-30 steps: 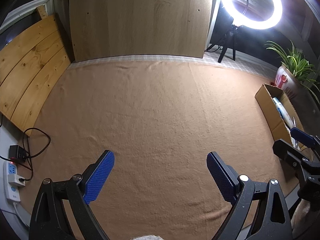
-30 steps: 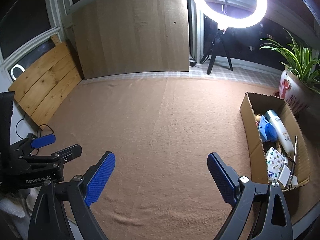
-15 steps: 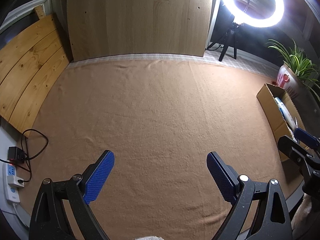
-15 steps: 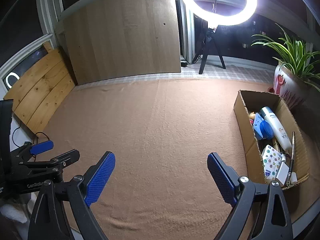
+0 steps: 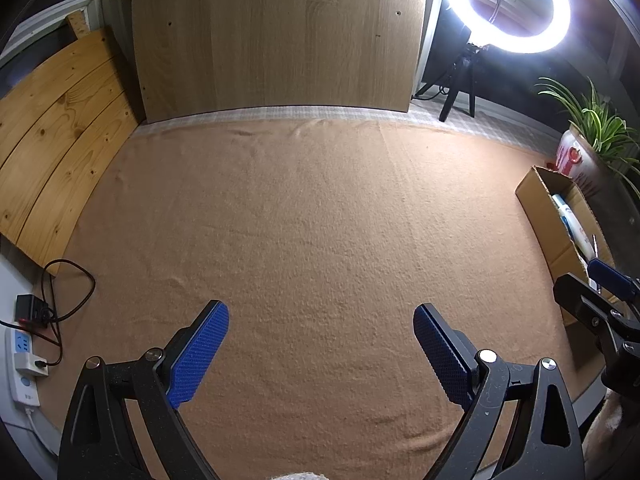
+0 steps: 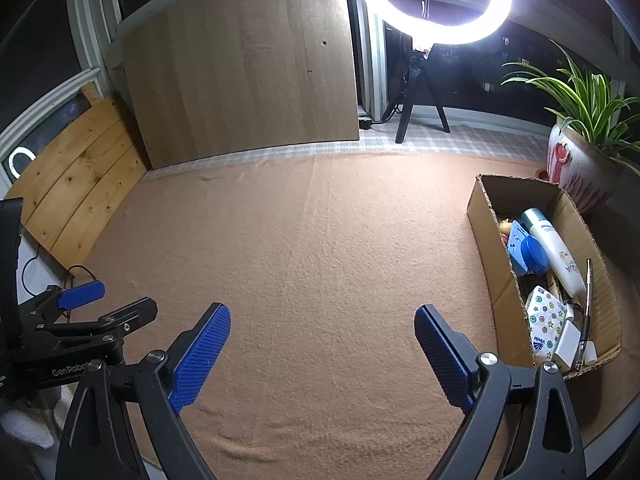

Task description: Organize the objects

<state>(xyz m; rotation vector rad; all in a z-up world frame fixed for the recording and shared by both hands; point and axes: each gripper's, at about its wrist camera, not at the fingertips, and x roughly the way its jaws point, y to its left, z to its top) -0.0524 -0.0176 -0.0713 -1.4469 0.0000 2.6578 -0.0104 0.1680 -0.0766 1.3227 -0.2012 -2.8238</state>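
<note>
A cardboard box (image 6: 486, 240) stands at the right edge of the tan cloth (image 6: 320, 248). It holds a white bottle (image 6: 558, 252), a blue container (image 6: 528, 254), a patterned pouch (image 6: 546, 316), a pen (image 6: 586, 308) and other small items. The box also shows in the left wrist view (image 5: 538, 216). My left gripper (image 5: 320, 348) is open and empty above the cloth. My right gripper (image 6: 322, 350) is open and empty, left of the box. Each gripper shows at the edge of the other's view.
A ring light on a tripod (image 6: 432, 0) and a large wood panel (image 6: 248, 76) stand at the back. Pine boards (image 5: 52, 128) lean at the left. A potted plant (image 6: 580, 152) stands behind the box. A power strip with cables (image 5: 24, 356) lies at the left.
Both grippers have lifted and tilted slightly, so the views show a bit more of the back wall. Both stay open and empty. Nothing on the cloth has moved.
</note>
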